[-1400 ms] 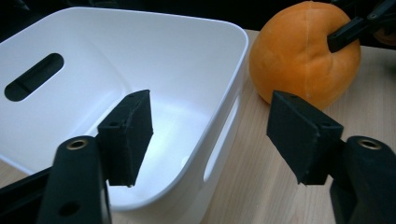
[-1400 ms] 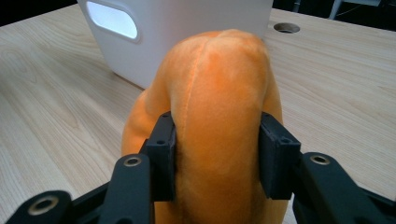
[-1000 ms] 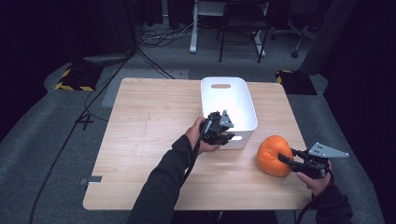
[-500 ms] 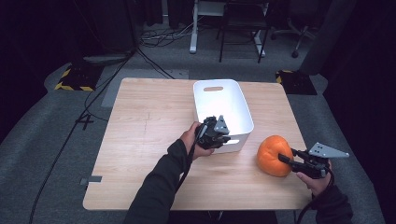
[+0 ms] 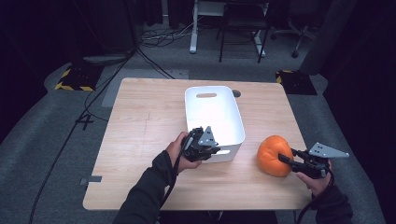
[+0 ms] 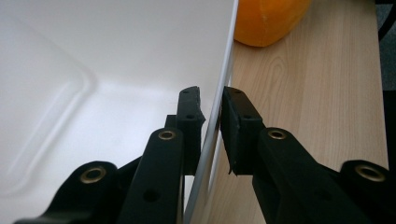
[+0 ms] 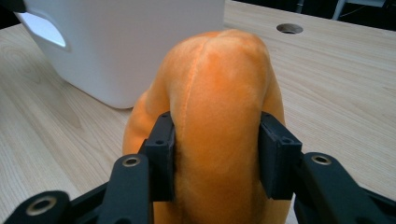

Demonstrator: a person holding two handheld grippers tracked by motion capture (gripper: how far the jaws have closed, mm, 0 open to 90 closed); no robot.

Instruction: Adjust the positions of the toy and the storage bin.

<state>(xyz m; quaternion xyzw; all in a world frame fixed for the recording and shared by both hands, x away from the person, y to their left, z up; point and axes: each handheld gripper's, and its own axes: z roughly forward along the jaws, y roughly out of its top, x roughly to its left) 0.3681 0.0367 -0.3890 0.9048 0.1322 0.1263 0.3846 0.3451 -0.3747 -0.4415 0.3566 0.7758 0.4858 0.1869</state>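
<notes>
A white plastic bin [image 5: 190,112] stands in the middle of the wooden table [image 5: 140,126]. My left gripper [image 5: 215,150] is at its near wall, shut on the rim. In the left gripper view, one jaw of that gripper [image 6: 211,100] sits inside the bin [image 6: 93,56] and one outside, pinching the thin wall. An orange plush pumpkin [image 5: 271,154] rests on the table to the right of the bin. My right gripper [image 5: 284,160] is shut on it from the right side. Its pads [image 7: 161,140] press into the soft pumpkin [image 7: 219,84].
A round cable hole [image 5: 236,93] lies in the tabletop behind the bin. Bare wood stretches across the table's left half. Beyond the far edge are a chair [image 5: 240,23], desk legs and cables on the grey floor. Yellow-black blocks [image 5: 74,77] sit at both far corners.
The bin has slid to the left across the table, carried along by my left gripper on its near rim. The right gripper and the pumpkin have stayed where they were.
</notes>
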